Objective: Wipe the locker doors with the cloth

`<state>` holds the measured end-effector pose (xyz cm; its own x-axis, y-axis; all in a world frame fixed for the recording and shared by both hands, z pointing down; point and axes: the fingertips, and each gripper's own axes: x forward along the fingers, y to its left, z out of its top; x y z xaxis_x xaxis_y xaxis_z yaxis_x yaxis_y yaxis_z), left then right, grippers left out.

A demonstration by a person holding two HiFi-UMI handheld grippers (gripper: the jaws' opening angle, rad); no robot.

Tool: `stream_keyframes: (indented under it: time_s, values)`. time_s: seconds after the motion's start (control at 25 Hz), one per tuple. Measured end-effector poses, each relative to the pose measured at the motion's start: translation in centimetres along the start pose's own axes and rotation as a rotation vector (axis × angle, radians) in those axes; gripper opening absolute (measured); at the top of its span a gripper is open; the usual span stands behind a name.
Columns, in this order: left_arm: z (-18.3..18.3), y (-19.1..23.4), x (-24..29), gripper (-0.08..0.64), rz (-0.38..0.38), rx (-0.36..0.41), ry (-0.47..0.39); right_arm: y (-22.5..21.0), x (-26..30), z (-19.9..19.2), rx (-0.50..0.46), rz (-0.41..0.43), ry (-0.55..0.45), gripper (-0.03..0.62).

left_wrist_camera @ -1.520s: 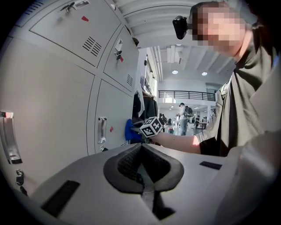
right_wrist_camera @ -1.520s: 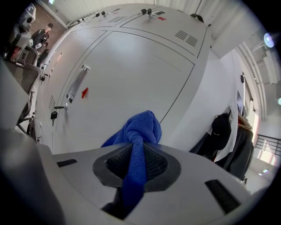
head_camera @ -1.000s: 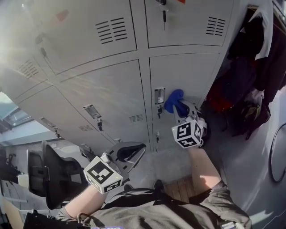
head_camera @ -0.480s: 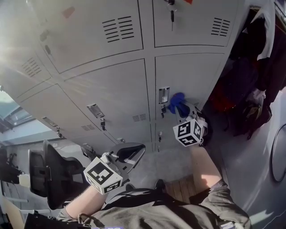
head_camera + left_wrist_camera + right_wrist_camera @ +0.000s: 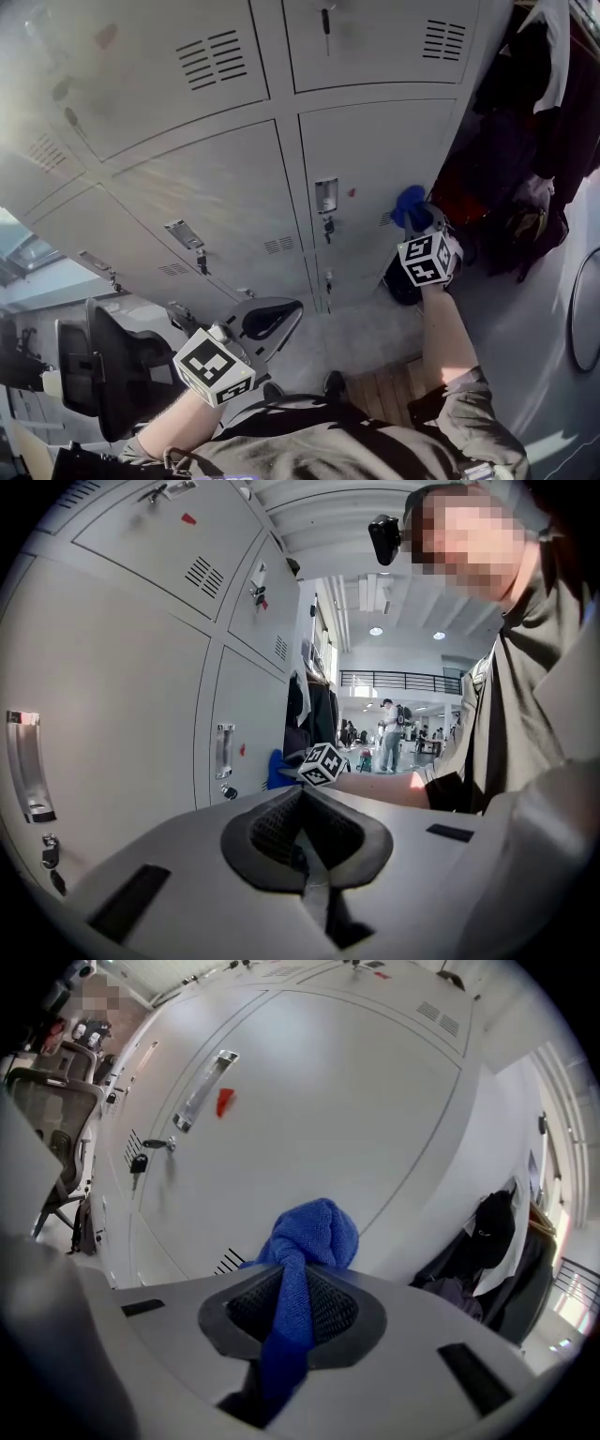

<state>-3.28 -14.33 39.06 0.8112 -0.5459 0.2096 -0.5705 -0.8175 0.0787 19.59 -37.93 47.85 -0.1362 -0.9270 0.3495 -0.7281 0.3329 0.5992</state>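
Observation:
Grey metal locker doors (image 5: 375,159) fill the wall ahead, each with a handle (image 5: 326,195), a key lock and vent slits. My right gripper (image 5: 418,217) is shut on a bunched blue cloth (image 5: 409,206), which presses against the lower right part of the middle right door (image 5: 309,1110). In the right gripper view the cloth (image 5: 309,1241) sticks out from between the jaws, right of the handle (image 5: 202,1089) and a red mark (image 5: 225,1101). My left gripper (image 5: 267,323) hangs low and away from the doors, jaws shut with nothing between them (image 5: 305,841).
Dark coats and bags (image 5: 530,141) hang right of the lockers. A black office chair (image 5: 112,375) stands at lower left. A key (image 5: 325,21) sticks out of the upper door's lock. People walk in the hall (image 5: 389,733) far behind.
My right gripper has carried the blue cloth rightward across the door, from beside the handle to the door's right edge. The left gripper has stayed put.

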Motion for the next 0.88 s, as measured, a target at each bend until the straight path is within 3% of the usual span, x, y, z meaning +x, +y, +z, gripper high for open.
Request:
stream_keyframes:
  time_s: [0.16, 0.32, 0.68, 0.88]
  values:
    - [0.0, 0.1, 0.3, 0.009, 0.009, -0.004, -0.002, -1.7, 0.0, -1.5, 0.037, -0.028, 0.022, 0.057]
    - [0.0, 0.2, 0.3, 0.008, 0.011, -0.008, -0.009, -0.5, -0.8, -0.7, 0.055, -0.014, -0.012, 0.057]
    - [-0.4, 0.5, -0.9, 0.009, 0.028, -0.013, -0.004, 9.3, -2.5, 5.7, 0.036, 0.151, -0.166, 0.057]
    - [-0.7, 0.9, -2.1, 0.009, 0.047, -0.014, 0.004, 14.7, -2.3, 8.0, 0.037, 0.252, -0.204, 0.057]
